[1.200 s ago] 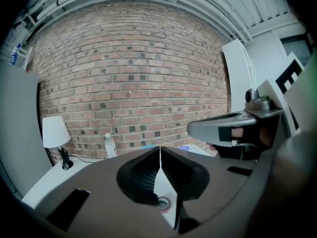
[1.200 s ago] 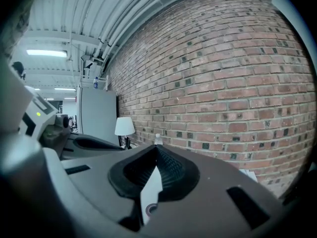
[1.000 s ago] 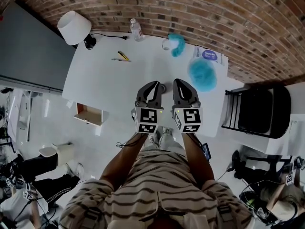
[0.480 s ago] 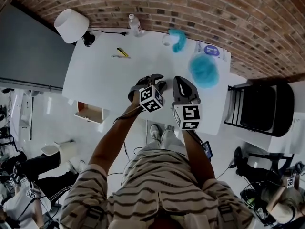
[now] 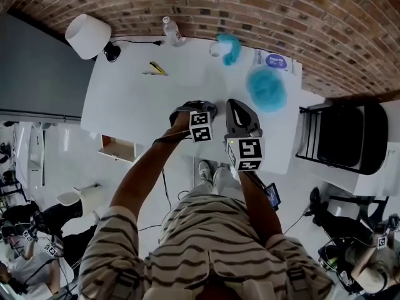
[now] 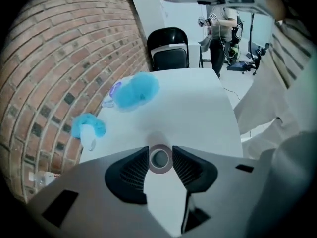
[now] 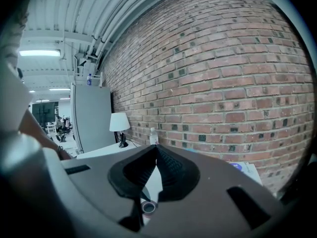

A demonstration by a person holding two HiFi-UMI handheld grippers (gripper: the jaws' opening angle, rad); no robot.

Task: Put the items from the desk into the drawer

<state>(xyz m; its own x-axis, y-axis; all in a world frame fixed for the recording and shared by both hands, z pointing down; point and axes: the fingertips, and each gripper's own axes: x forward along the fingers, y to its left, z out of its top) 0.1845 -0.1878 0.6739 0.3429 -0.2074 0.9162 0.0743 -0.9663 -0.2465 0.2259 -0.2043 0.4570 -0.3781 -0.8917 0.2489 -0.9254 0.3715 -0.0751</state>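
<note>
The left tool [image 6: 160, 148] has dropped and rolled down over the tape roll [image 6: 160, 158] mid-frame on the tabletop [image 5: 137, 99]. Its jaws have just been opening wide and now straddle the roll ungripped. The right tool [image 7: 157, 150] hangs closed and empty. Bare surface surrounds the roll, and the open drawer [image 5: 117, 149] waits past the lower-left edge.

i see the white desk [image 5: 134, 102] carrying a lamp [image 5: 87, 35] at its far left corner, a bottle [image 5: 170, 31] and a yellow pen [image 5: 156, 69] right of it, a small blue fluff [image 5: 229, 45], a packet [image 5: 273, 61] and a big blue pouf [image 5: 267, 89] far right, and a tape roll [image 6: 159, 159] near me.
</note>
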